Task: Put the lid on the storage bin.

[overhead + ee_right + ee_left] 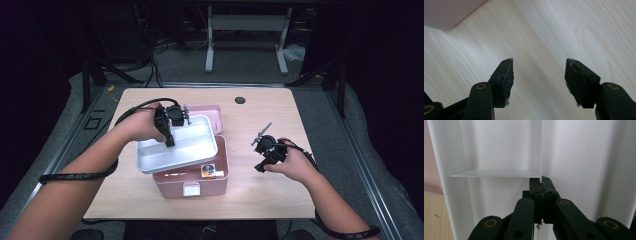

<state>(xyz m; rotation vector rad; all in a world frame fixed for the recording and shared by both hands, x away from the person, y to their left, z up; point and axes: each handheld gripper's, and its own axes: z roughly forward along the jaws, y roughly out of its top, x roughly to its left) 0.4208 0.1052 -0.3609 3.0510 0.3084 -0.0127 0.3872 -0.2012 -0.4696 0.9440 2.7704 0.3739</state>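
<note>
Two tongs working apart: left (169,140) clamping the tray's (200,150) divider (541,150), carrying it clear of the box (220,175); right (261,159) gaping, idling over the worktop (260,115).

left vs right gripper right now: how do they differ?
The left gripper has its jaws shut on the thin divider of the white tray; the right gripper has its jaws open with nothing between them. The left one holds the tray above the pink box; the right one hangs over bare table, beside the box. Both are black, hand-held, with trailing cables.
</note>
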